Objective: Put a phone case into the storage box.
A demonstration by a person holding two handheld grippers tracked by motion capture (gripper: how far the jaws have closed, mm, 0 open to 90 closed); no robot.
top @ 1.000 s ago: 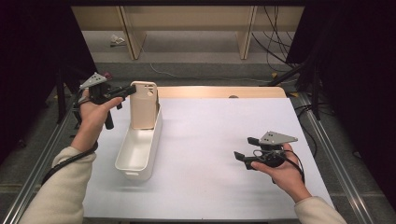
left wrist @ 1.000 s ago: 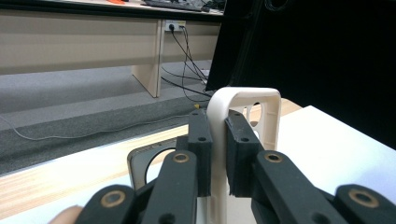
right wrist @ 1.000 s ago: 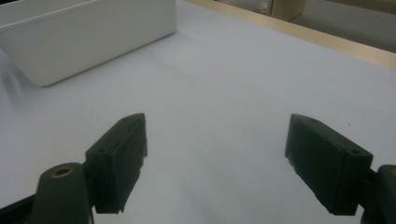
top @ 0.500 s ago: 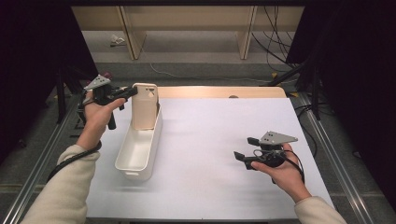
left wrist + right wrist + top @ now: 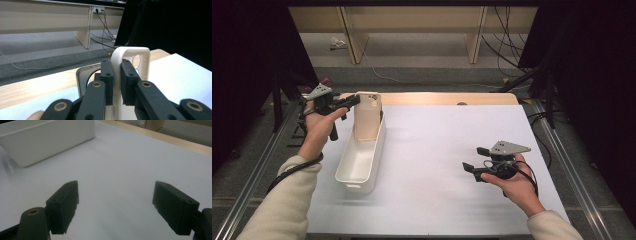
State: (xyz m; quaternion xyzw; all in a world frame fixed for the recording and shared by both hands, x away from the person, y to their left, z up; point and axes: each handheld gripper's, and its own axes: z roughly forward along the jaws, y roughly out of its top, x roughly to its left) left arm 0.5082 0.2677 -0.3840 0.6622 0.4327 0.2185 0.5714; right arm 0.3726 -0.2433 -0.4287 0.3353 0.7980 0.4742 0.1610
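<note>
at about ten o'clock on the white table point(image 5: 447, 150), the left gripper point(image 5: 353, 101) has its jaws pinched tight on the top edge of a cream phone case point(image 5: 367, 117), holding it upright over the far end of a long white bin point(image 5: 357, 162). the left gripper view makes the grip plain: both black pads point(image 5: 107, 75) press flat on either side of the case's thin rim point(image 5: 130, 51), near the corner with the camera cut-out, so the case hangs straight below the jaws. gripping it by the edge seems sensible, since the shell is too thin and floppy to take across its broad face, and an upright hang lets it slide down between the bin's narrow walls. the case's lower end already sits inside the bin at its twelve o'clock end, though whether it touches the floor of the bin is hidden by the wall. my reading is that the case is being lowered in and is close to release.

over at four o'clock, the right gripper point(image 5: 474, 167) hovers just above the table, well apart from the bin, jaws spread wide with nothing between them; the right gripper view shows bare white surface between the two pads point(image 5: 63, 205) and the bin's side point(image 5: 47, 141) off at eleven o'clock. it looks parked out of the way, pointing toward the bin, ready should the bin need steadying.
</note>
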